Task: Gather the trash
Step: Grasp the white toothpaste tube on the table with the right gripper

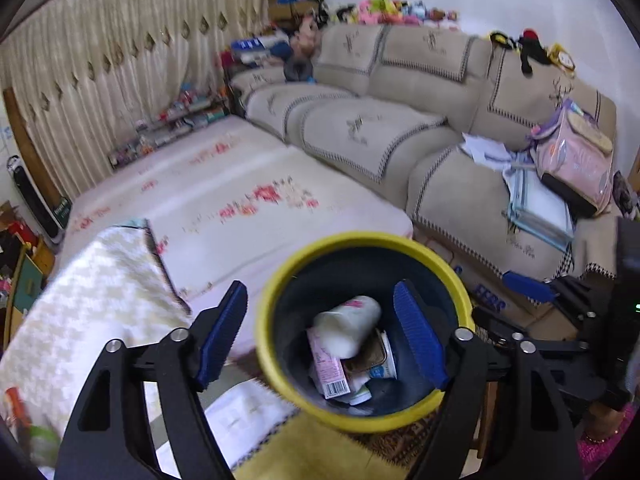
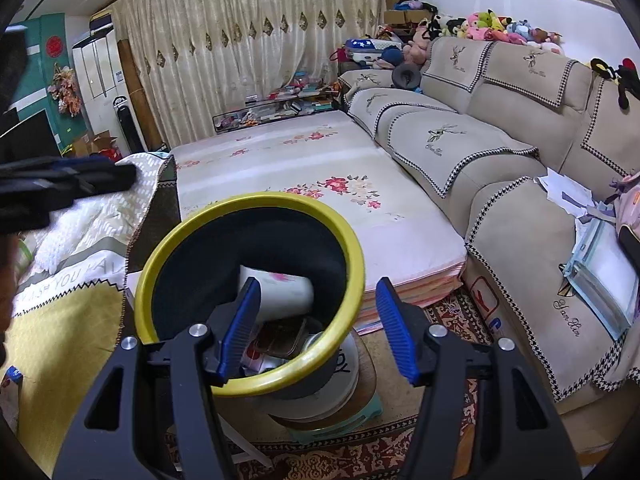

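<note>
Both claws wide open, nothing held: left claw (image 1: 320, 336) above the bin (image 1: 460, 280), right claw (image 2: 316, 326) across its near rim. Bin with yellow rim, raised on a small stand by the sofa (image 2: 500, 184). Inside already: white bottle (image 1: 352, 326), pink carton (image 1: 328, 368), small tub (image 1: 384, 360). Drop step probably done. Next, probably: look for more trash, reach, grab.

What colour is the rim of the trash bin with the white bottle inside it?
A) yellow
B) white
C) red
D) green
A: the trash bin has a bright yellow rim around its dark inside, where the white bottle lies on other trash; both wrist views show it.
</note>
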`<state>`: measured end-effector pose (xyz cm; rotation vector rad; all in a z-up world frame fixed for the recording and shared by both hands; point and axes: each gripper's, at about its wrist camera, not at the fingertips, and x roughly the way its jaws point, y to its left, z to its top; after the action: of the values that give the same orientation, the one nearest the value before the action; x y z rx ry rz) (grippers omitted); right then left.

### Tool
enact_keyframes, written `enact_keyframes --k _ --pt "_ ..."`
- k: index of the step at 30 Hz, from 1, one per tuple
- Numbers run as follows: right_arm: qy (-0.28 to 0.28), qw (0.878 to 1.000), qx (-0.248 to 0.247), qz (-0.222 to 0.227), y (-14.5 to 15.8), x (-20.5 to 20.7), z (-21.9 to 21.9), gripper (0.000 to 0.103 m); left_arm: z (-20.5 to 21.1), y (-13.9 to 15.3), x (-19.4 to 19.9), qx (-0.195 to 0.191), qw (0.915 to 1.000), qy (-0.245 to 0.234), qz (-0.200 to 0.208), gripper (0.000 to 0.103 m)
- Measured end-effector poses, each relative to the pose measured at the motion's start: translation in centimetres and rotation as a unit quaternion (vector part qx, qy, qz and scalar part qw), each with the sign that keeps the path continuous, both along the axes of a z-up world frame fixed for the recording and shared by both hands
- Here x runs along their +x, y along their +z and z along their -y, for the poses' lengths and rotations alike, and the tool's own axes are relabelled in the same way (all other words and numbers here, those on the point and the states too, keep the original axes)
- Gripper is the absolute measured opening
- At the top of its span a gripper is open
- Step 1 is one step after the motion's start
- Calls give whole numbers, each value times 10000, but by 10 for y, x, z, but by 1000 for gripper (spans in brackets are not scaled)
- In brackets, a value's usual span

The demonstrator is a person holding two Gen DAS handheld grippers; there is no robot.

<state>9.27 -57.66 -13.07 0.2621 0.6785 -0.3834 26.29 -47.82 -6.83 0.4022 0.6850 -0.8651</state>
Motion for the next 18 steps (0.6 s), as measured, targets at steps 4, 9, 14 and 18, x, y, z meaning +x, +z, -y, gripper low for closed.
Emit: enact_keyframes --k 4,9,14,18 --pt "106 9999 -27 5 3 3 -10 57 -58 29 -10 -480 9980 411 -3 78" --pt "362 9993 -73 37 12 9 -33 58 -154 55 -30 -1031 9874 1193 145 83" --pt "863 9962 -52 73 20 21 -71 59 -247 68 -60 -1143 9688 2102 649 87" --pt "1378 9903 -58 136 30 29 -110 59 -314 70 -88 -1218 9497 2750 877 90"
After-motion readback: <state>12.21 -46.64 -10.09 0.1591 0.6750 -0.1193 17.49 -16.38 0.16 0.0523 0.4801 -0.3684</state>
